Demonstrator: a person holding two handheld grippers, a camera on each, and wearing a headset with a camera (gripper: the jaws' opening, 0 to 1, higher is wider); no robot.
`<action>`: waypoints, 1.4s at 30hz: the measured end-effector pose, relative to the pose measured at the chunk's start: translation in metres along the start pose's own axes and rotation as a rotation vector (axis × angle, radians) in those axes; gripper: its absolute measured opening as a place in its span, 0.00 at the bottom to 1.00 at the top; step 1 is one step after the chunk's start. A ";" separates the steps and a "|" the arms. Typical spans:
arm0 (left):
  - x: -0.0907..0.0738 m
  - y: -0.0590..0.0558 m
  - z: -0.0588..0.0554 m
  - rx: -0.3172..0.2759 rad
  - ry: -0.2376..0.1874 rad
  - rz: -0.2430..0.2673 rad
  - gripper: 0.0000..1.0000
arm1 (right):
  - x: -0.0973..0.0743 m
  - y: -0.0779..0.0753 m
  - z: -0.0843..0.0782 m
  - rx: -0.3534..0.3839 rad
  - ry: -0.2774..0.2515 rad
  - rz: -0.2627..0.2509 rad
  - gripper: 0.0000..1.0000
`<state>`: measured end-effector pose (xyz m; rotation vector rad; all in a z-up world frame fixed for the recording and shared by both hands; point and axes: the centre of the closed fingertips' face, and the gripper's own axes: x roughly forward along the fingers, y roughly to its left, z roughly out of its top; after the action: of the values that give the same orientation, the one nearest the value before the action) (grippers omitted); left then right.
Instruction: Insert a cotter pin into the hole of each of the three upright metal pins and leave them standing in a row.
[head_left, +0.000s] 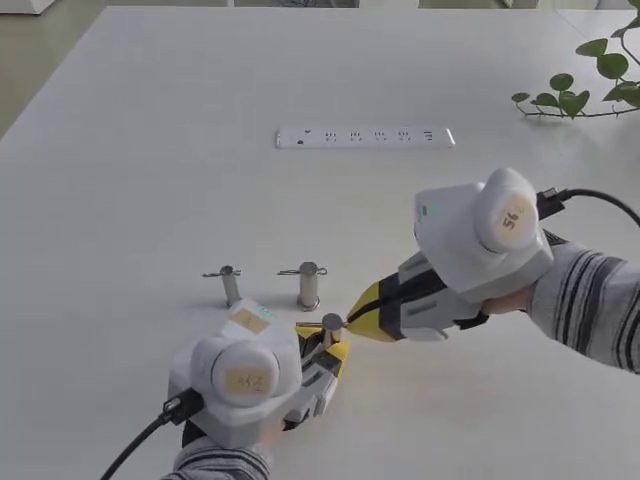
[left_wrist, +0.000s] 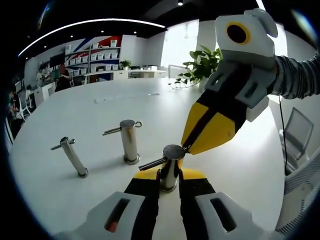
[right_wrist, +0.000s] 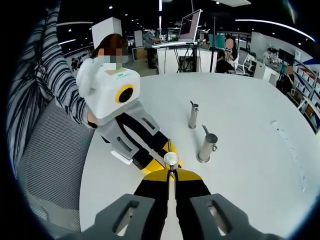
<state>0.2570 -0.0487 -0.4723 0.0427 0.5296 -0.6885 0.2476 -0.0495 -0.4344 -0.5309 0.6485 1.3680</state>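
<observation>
Two metal pins stand upright on the white table, a thin one and a thicker one, each with a cotter pin through its top. A third metal pin stands in front of them, to the right. My left gripper is shut on its lower body. My right gripper is shut on a cotter pin, which passes through this pin's head and sticks out on the far side.
A white power strip lies farther back on the table. Leaves of a potted plant hang over the far right corner. A grey chair stands beyond the table's right edge.
</observation>
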 end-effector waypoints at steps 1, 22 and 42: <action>0.000 0.000 0.000 -0.001 0.001 0.000 0.11 | 0.001 0.000 0.000 0.002 0.001 0.000 0.00; -0.013 0.001 -0.002 0.005 0.033 -0.010 0.40 | 0.016 0.004 0.008 0.037 -0.007 -0.013 0.17; -0.030 0.000 0.004 0.015 0.022 -0.037 0.57 | 0.027 0.000 0.005 0.036 -0.015 -0.028 0.09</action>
<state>0.2395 -0.0315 -0.4541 0.0544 0.5481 -0.7291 0.2502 -0.0265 -0.4492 -0.4991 0.6503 1.3300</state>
